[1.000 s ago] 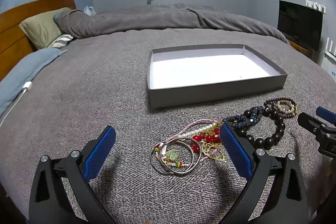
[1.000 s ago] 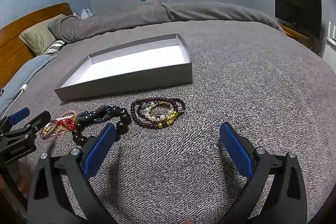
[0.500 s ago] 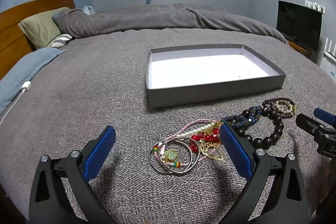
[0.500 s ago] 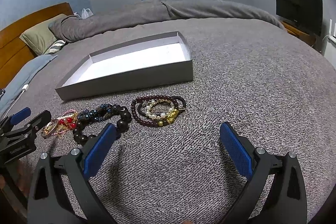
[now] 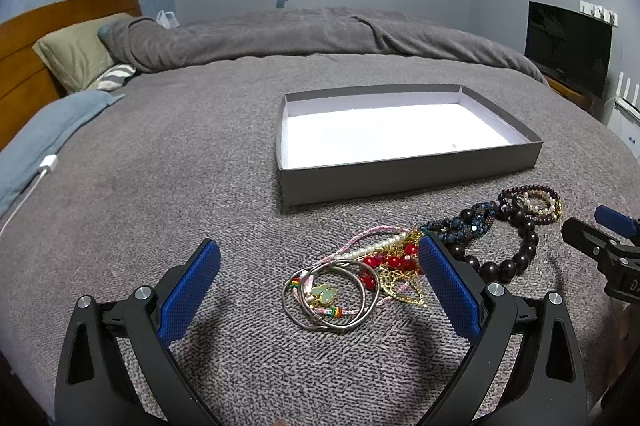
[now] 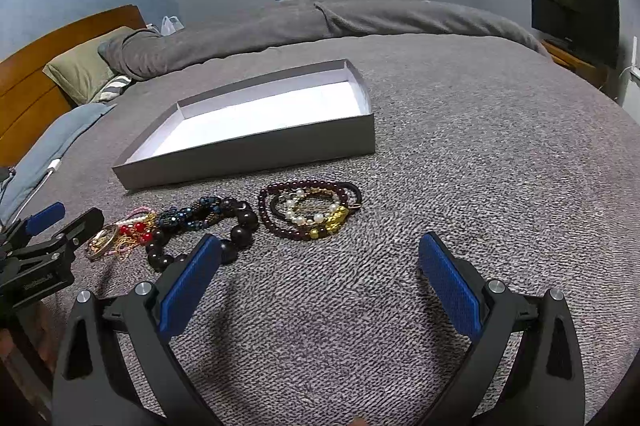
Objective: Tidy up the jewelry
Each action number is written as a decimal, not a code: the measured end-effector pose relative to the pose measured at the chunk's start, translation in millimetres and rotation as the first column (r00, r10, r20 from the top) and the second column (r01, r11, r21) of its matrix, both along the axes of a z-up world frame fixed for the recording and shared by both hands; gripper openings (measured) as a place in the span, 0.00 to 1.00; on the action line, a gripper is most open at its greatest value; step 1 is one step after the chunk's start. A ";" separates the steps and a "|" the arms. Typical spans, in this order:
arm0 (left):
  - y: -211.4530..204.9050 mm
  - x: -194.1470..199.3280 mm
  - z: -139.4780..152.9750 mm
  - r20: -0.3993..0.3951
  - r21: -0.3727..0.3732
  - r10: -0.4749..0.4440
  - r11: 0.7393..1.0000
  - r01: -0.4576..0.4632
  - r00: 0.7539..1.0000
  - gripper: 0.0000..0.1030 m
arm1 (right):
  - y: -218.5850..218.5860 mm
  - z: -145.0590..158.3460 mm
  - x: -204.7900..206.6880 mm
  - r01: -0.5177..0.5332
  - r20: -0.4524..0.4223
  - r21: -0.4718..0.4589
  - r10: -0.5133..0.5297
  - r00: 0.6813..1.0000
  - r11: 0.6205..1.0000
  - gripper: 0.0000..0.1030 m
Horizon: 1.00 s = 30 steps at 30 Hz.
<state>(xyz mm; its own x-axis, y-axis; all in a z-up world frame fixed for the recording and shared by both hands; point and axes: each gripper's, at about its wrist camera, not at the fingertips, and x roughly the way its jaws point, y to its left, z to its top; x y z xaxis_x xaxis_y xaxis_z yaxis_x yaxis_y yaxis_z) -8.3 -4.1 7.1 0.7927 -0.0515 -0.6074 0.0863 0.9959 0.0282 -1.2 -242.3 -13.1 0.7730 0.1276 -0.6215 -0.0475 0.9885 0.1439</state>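
Jewelry is lying in a row on the gray blanket (image 5: 160,166), just in front of the gray box (image 5: 408,172). The left gripper (image 5: 318,272) is hanging low with its jaws spread wide, holding nothing. The silver bangles (image 5: 332,296) are lying between its blue pads (image 5: 192,290). Its right pad is covering part of the red beads (image 5: 380,262) and the gold chain (image 5: 400,282).

The right gripper (image 6: 320,266) is also spreading its jaws wide and is holding nothing. The dark purple bracelet (image 6: 276,214), with pearls and gold bits inside it, is lying just past its jaws, on the box side. The big black beads (image 6: 240,222) are partly hiding behind its left pad.

The box is sitting open with a bare white floor. Lots of bare blanket is lying to the right of the box. Pillows (image 5: 76,54) and a dark screen (image 5: 568,46) are sitting far behind the box. The small jewelry pieces are tangled together, so it is hard to tell them apart.
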 end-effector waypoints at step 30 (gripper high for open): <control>5.5 -4.0 0.6 0.008 -0.030 -0.057 0.998 0.057 0.998 0.95 | -15.6 -6.9 19.2 0.027 -0.046 0.048 -0.024 0.999 0.999 0.23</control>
<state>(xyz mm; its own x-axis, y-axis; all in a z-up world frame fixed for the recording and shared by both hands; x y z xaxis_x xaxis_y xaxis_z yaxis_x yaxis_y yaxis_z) -12.3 1.4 7.7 0.7925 -0.1149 -0.5989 0.1425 0.9898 -0.0012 18.1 -257.9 -20.0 0.7476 0.1390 -0.6494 -0.0148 0.9811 0.1929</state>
